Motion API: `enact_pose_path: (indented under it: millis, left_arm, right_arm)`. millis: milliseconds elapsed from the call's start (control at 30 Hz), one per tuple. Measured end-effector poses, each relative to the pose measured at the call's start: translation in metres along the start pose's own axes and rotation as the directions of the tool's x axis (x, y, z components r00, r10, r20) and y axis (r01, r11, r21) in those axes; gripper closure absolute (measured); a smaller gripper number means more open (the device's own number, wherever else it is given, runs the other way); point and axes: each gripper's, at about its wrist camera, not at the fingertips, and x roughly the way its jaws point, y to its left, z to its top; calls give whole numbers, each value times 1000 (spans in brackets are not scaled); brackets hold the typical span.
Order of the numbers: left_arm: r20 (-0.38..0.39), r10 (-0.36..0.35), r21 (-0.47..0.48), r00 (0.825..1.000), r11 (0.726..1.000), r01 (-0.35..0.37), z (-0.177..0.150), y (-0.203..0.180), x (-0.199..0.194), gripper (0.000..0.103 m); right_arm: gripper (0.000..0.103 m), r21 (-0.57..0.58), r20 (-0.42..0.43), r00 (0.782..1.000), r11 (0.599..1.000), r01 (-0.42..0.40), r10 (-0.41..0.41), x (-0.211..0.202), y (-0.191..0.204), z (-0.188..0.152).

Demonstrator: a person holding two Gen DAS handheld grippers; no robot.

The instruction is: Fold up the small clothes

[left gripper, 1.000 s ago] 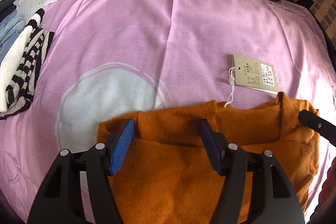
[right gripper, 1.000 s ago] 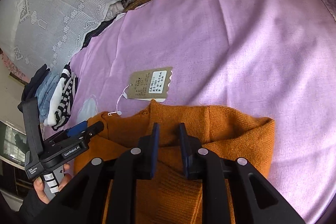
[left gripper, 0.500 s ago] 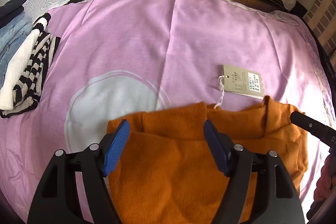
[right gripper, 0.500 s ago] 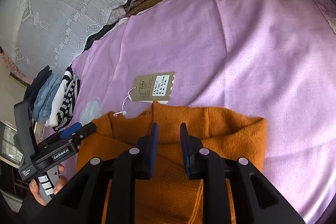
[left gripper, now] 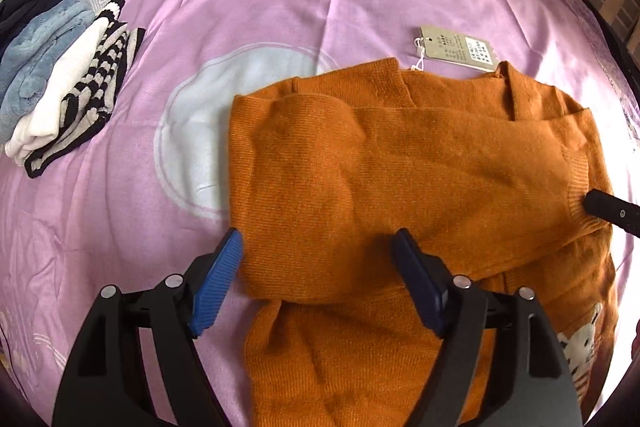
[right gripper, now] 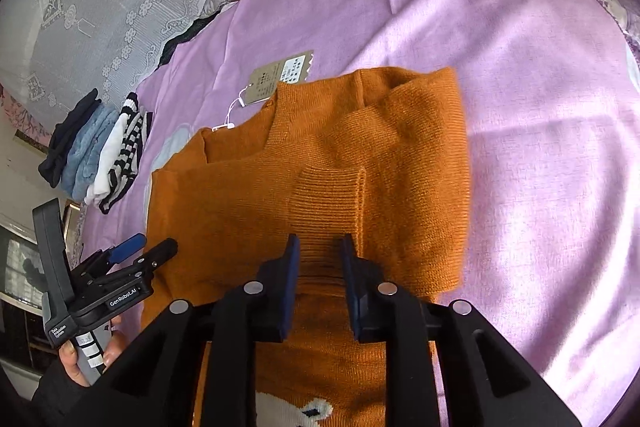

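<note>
The orange sweater [left gripper: 400,163] lies folded on the pink sheet [left gripper: 360,7] below my grippers, its paper tag [left gripper: 456,49] just beyond the far edge and a stack of folded clothes [left gripper: 60,83] well off to the left. My left gripper [left gripper: 316,267] stands wide, its jaws having just opened, and only loose knit lies between them, while the right gripper [right gripper: 320,255] is narrow over a ribbed cuff [right gripper: 332,199]; I cannot tell whether it pinches anything. Both grippers have drawn back since a second ago, baring more of the sweater, whose near end is cut off, its white pattern [right gripper: 296,411] half hidden.
</note>
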Motion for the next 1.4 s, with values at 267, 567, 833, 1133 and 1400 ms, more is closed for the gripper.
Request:
enact_pose_path:
  millis: [267, 567, 833, 1133, 1400]
  left_arm:
    - [31, -71, 27, 997, 997, 70, -20, -6, -40, 29]
    - [-69, -54, 132, 996, 989, 62, -87, -36, -29, 29]
    - [-76, -44, 144, 996, 988, 54, -121, -29, -43, 26]
    - [-99, -48, 105, 994, 993, 59, -161, -10, -60, 19]
    - [-139, -78, 25, 987, 996, 82, -186, 16, -70, 16]
  right_arm:
    - [72, -107, 59, 998, 994, -23, 30, -41, 28, -19]
    - [72, -151, -73, 997, 988, -11, 1, -22, 37, -87]
    - [70, -272, -88, 994, 961, 41, -67, -34, 33, -133]
    - [67, -340, -122, 989, 940, 39, -85, -57, 21, -173]
    - [67, -361, -165, 983, 932, 18, -83, -79, 7, -194]
